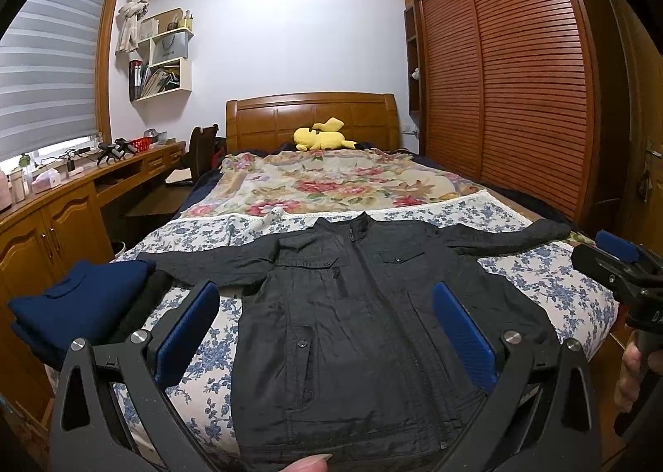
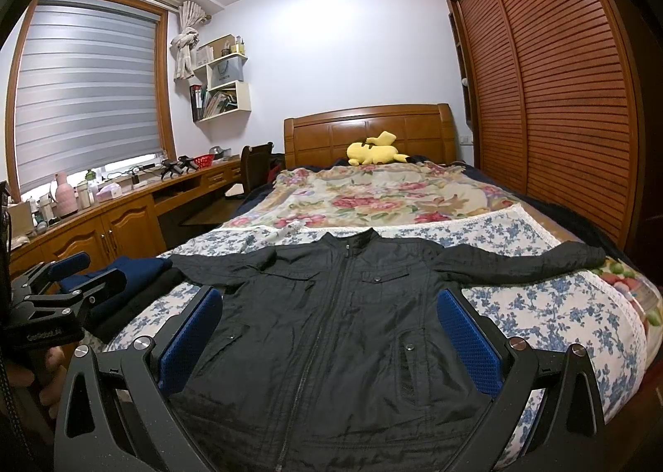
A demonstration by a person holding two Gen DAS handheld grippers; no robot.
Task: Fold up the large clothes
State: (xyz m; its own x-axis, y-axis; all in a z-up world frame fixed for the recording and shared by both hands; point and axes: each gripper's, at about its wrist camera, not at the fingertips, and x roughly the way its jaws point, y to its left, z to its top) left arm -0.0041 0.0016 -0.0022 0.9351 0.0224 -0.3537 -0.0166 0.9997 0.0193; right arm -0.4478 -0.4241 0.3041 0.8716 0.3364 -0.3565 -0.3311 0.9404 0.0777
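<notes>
Left wrist view: the left tongs (image 1: pixel 325 331) hang spread wide, empty, over a black jacket (image 1: pixel 356 318) lying flat at the bed's (image 1: pixel 551 281) foot edge, sleeves outstretched.

Right wrist view: the right tongs (image 2: pixel 329 337) gape equally, holding nothing. Slippery fabric could slide from a shallow pinch, skewing the fold.

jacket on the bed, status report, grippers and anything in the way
Left hand-held gripper open, right hand-held gripper open, both empty. Black jacket flat, zipped, sleeves spread, unfolded. Folded navy garment beside the left sleeve, close to it.
</notes>
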